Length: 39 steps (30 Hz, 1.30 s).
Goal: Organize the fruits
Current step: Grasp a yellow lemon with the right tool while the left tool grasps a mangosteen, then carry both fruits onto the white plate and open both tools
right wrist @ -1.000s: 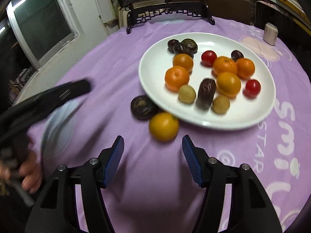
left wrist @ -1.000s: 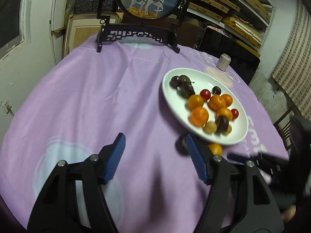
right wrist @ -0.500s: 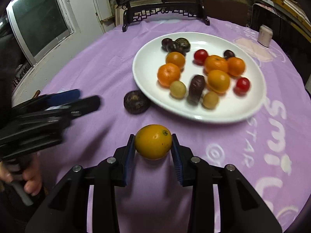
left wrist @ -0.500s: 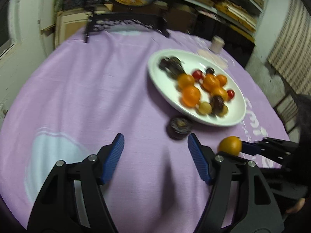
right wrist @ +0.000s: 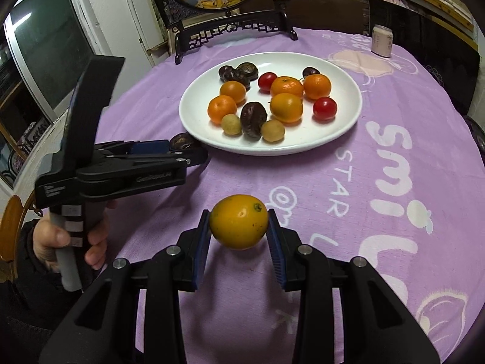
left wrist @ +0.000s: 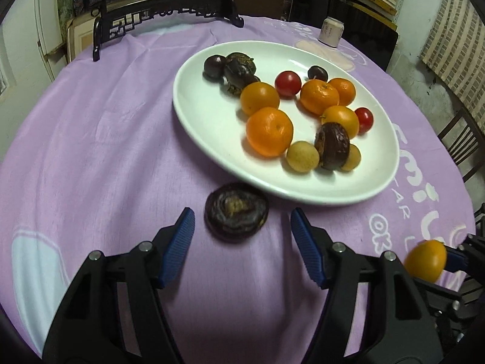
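A white oval plate (left wrist: 194,115) (right wrist: 348,118) on the purple tablecloth holds several oranges, red and dark fruits. A dark wrinkled fruit (left wrist: 236,211) lies on the cloth just in front of the plate's near rim. My left gripper (left wrist: 240,227) is open, with this fruit just ahead of and between its blue fingertips; it shows in the right wrist view (right wrist: 182,154) with the fruit (right wrist: 181,142) partly hidden. My right gripper (right wrist: 239,227) is shut on a yellow-orange fruit (right wrist: 239,221), held above the cloth; the fruit shows at right in the left wrist view (left wrist: 426,260).
A dark carved wooden stand (left wrist: 163,18) (right wrist: 230,30) stands at the table's far edge. A small pale cup (left wrist: 331,32) (right wrist: 381,41) sits at the far right. A chair back (left wrist: 460,139) stands beside the table on the right.
My left gripper has moved forward and closer to the dark wrinkled fruit, which now lies between its tips. My right gripper has lifted and drawn back with the orange fruit.
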{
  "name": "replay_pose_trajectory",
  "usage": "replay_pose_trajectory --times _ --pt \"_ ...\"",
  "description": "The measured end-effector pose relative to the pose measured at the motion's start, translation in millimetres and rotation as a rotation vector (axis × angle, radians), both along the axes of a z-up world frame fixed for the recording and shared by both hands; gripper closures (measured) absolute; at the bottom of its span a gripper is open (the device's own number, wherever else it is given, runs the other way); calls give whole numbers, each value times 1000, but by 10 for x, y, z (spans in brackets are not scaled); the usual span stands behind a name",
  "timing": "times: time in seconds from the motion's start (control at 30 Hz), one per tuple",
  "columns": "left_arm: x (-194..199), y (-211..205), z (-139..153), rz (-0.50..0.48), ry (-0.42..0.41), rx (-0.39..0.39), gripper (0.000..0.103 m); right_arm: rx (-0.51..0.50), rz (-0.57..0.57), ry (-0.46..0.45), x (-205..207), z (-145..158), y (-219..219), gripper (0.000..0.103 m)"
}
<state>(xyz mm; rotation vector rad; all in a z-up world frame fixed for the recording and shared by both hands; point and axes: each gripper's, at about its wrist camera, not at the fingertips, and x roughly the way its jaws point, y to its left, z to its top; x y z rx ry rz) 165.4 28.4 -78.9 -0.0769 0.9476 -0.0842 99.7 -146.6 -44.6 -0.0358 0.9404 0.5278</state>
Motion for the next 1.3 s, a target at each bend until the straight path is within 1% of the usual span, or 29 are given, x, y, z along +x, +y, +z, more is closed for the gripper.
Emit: replay_pose_trajectory --times 0.03,0.07,0.1,0.2,0.37,0.47,0.53,0.63,0.77,0.83,0.87,0.97,1.03,1.07,1.13,1.23,1.3 --pt "18 -4 -5 6 -8 13 46 3 1 2 -5 -5 -2 66" --pt "30 -9 -6 9 -12 27 51 5 3 3 5 -5 5 66" --pt "33 -10 -2 10 -16 38 61 7 4 4 1 -5 8 66" --pt "-32 35 18 4 -22 2 62 16 6 0 -19 11 5 66" --pt "-249 65 111 4 -49 -11 62 13 -2 -5 -14 31 -18 66" --pt "-411 65 264 -17 -79 -34 62 9 -4 -10 2 54 -17 66" --pt "-497 62 423 -38 -106 -57 62 2 -8 -22 33 100 -21 66" --pt "-519 37 662 -55 -158 -48 62 0 -17 -51 141 219 -39 66" --pt "-260 3 884 -46 -194 -12 62 -16 -35 -93 430 341 0 66" --pt "9 -20 956 -41 -198 -3 62 -30 -36 -102 645 362 65 66" --pt "103 -29 972 -44 -192 -5 62 -33 -34 -104 736 373 89 66" --pt "552 -67 979 -27 -168 -4 62 -48 -41 -115 1073 396 185 66" --pt "776 -71 935 2 -157 -5 62 -56 -60 -117 1225 376 196 66" --pt "867 -54 884 8 -140 -24 62 -60 -79 -112 1308 334 186 66" --pt "911 -25 788 0 -114 -63 62 -56 -88 -93 1365 249 153 66" --pt "908 -11 700 -12 -100 -58 62 -66 -87 -84 1392 192 140 66" --pt "910 33 693 -6 -98 -76 62 -71 -88 -90 1397 189 141 66"
